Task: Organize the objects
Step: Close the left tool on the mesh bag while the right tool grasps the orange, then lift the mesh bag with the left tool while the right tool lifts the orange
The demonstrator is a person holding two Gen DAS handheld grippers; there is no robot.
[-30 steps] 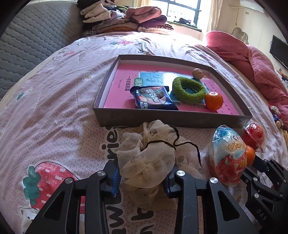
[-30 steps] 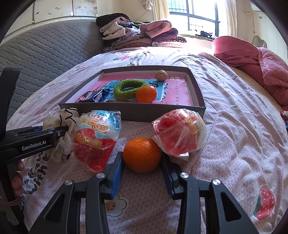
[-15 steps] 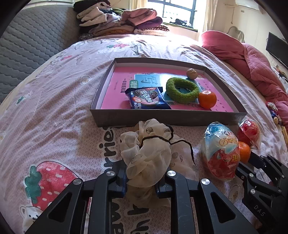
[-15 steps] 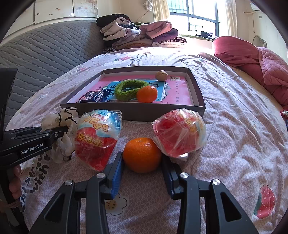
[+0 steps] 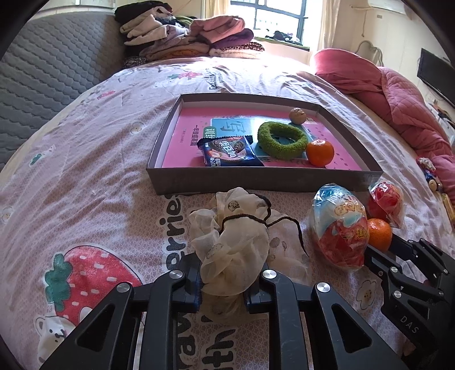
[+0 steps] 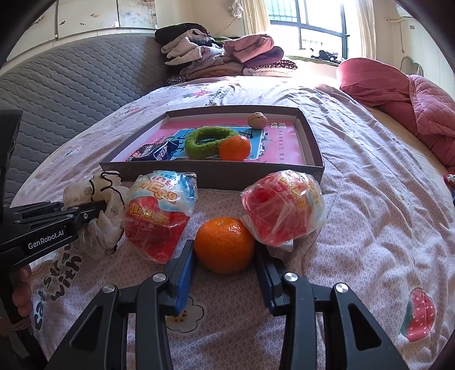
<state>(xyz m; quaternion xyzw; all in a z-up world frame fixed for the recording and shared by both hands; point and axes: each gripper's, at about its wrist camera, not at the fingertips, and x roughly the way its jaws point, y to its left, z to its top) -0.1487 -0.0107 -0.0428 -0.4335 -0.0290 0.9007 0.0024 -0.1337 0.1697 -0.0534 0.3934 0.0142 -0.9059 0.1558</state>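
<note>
A lived-in home bedroom is indicated. Most of both views is filled by a bed [image 5: 85,159] covered with a pink printed sheet (strawberries, bears and lettering are seen in the print). A grey quilted headboard [image 6: 71,85] is set along one side. Folded clothes [image 6: 221,57] are stacked at the far end, below a barred window [image 6: 312,25] framed by pale curtains, through which daylight is admitted. A crumpled pink quilt [image 5: 398,94] is heaped on the far right. A dark flat screen [image 5: 435,74] is mounted on the wall (right edge of the left wrist view only). Worn cabinet fronts [image 6: 99,14] are visible above the headboard.
</note>
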